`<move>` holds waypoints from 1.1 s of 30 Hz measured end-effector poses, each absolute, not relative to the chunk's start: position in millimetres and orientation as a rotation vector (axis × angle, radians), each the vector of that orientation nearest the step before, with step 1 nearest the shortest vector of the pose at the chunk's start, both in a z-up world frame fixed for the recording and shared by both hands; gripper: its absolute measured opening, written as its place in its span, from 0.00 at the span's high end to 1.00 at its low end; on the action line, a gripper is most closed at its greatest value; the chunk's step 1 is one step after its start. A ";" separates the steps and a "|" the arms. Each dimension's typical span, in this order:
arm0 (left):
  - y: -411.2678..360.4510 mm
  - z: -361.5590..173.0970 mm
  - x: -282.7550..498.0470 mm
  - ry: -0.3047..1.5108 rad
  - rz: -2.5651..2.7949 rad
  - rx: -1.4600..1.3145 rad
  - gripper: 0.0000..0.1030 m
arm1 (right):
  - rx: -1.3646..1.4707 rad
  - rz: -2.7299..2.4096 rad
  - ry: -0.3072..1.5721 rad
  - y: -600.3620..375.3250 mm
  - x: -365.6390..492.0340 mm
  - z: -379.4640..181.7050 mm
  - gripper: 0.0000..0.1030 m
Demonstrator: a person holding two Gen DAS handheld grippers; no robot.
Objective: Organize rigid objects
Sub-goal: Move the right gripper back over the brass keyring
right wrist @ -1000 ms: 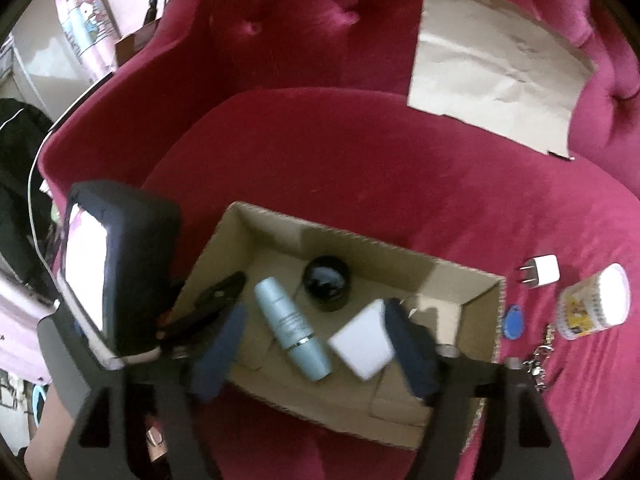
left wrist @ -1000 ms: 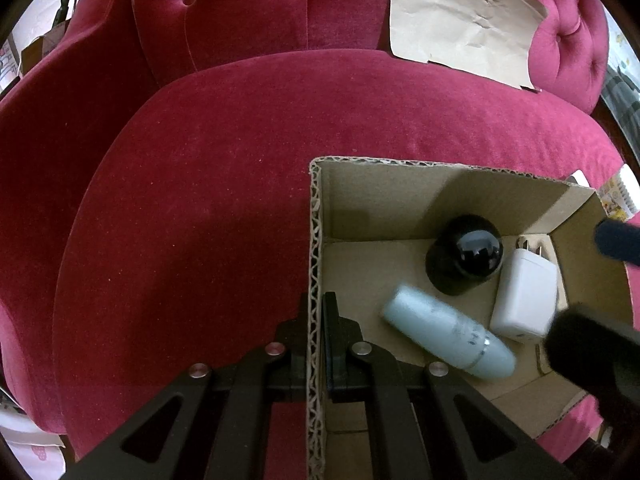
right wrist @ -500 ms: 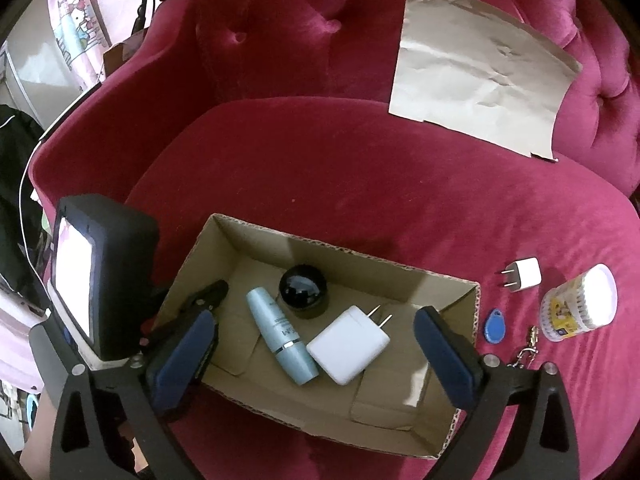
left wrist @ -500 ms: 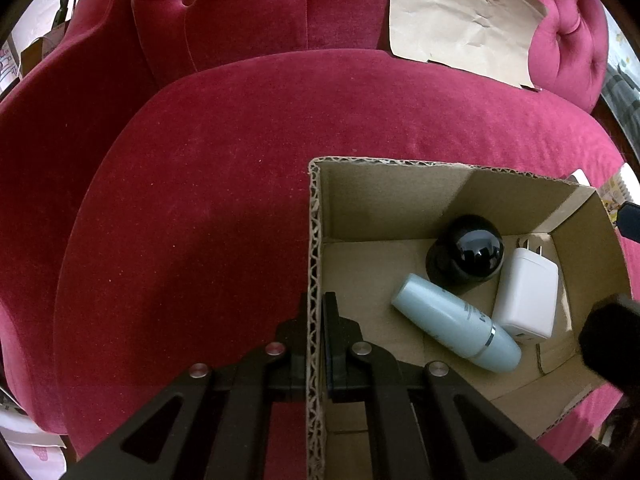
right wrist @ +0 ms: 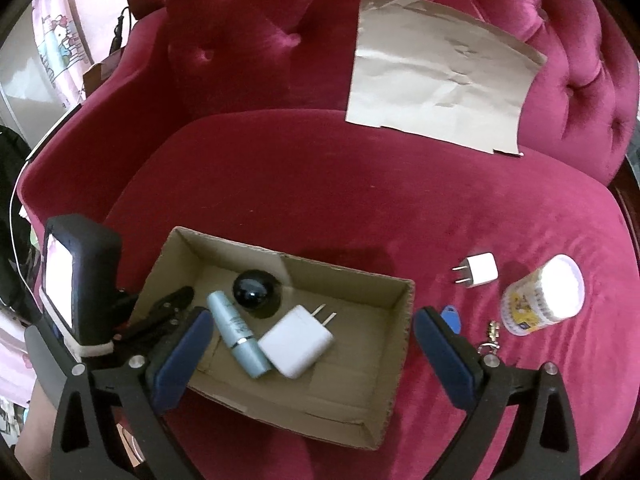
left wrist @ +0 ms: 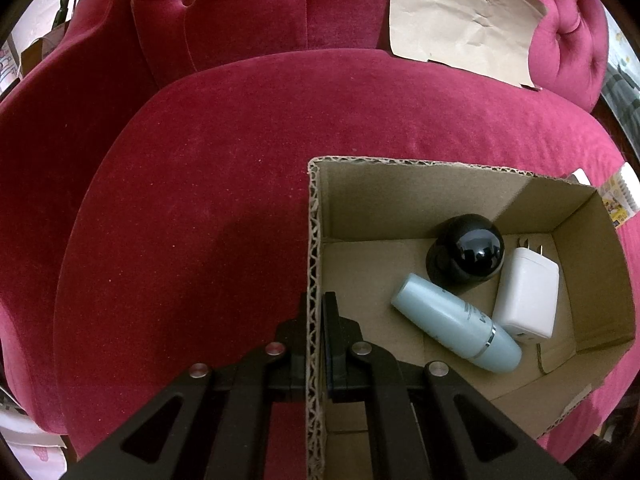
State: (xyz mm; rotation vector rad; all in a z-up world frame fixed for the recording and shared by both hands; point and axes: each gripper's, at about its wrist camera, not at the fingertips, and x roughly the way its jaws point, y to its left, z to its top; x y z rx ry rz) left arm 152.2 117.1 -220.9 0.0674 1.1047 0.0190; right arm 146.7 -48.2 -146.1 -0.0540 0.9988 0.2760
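Observation:
An open cardboard box [right wrist: 404, 320] sits on a red velvet sofa seat. Inside lie a pale blue bottle [right wrist: 237, 334], a black round jar [right wrist: 253, 290] and a large white charger [right wrist: 297, 341]; they also show in the left wrist view: bottle [left wrist: 456, 322], jar [left wrist: 468, 253], charger [left wrist: 527, 292]. My left gripper [left wrist: 317, 308] is shut on the box's left wall [left wrist: 313, 264]. My right gripper [right wrist: 312, 344] is open and empty, held above the box. On the seat to the right lie a small white charger [right wrist: 478, 270], a cotton-swab tub [right wrist: 544, 294] and a blue key fob [right wrist: 450, 317].
A creased sheet of brown paper [right wrist: 440, 68] leans on the tufted sofa back [right wrist: 248, 32]. A small metal key clip [right wrist: 493, 336] lies by the fob. The left gripper's body [right wrist: 80, 280] stands at the box's left side.
My right gripper let go of the large white charger into the box, opened wide and pulled up and back. The left gripper kept its hold on the box wall.

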 end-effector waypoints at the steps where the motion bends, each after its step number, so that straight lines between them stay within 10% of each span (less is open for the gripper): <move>1: 117.2 -220.9 152.3 1.105 0.018 0.067 0.96 | -0.054 0.274 0.997 -49.1 146.4 -145.0 0.01; 33: 115.5 -223.1 151.2 1.102 0.027 0.070 0.96 | 0.017 0.070 0.999 -164.8 140.9 -141.2 0.01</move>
